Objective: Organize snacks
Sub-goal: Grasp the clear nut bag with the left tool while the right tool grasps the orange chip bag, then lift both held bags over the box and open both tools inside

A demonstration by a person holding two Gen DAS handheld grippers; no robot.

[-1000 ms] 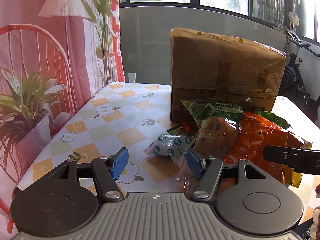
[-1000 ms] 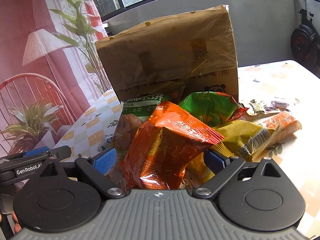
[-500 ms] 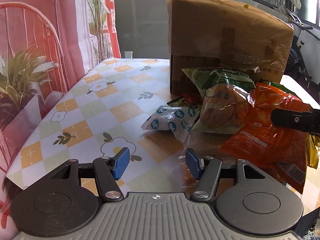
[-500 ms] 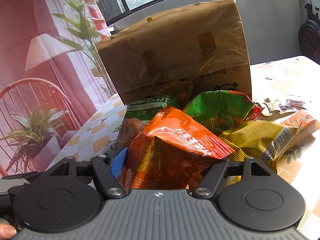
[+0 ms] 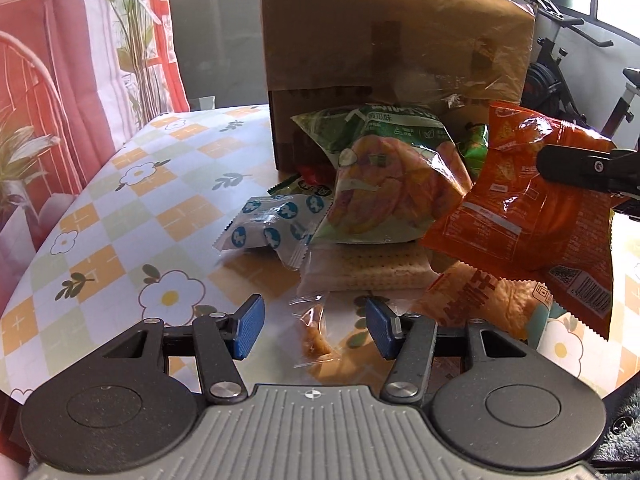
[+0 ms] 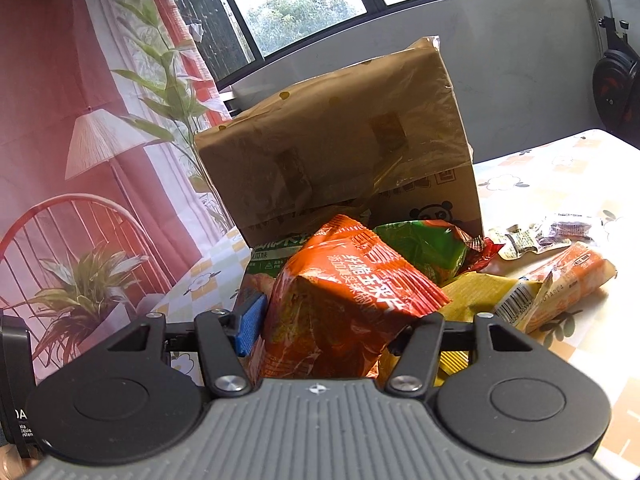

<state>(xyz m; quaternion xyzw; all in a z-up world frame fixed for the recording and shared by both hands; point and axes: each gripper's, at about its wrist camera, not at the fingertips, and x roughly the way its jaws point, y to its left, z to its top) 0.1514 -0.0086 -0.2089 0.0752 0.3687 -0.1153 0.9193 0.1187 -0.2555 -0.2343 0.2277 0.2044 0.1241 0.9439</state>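
My right gripper [image 6: 320, 332] is shut on an orange snack bag [image 6: 340, 300] and holds it lifted off the pile; the bag also hangs at the right of the left wrist view [image 5: 532, 208]. My left gripper [image 5: 314, 326] is open, low over the table, with a small clear-wrapped snack [image 5: 314, 336] between its pads. Ahead lie a cracker pack [image 5: 368, 268], a blue-and-white packet [image 5: 268, 228] and a green bag [image 5: 392, 176]. A brown cardboard box [image 5: 392, 48] stands behind the pile.
A flowered tablecloth [image 5: 132, 208] covers the table, with its edge at the left. A yellow bag [image 6: 480, 300], an orange stick pack [image 6: 572, 280] and small wrapped pieces [image 6: 540, 236] lie at the right. An exercise bike [image 5: 560, 72] stands behind.
My right gripper closed on the orange bag and lifted it. My left gripper moved forward and lower toward the pile, bringing the clear-wrapped snack between its pads.
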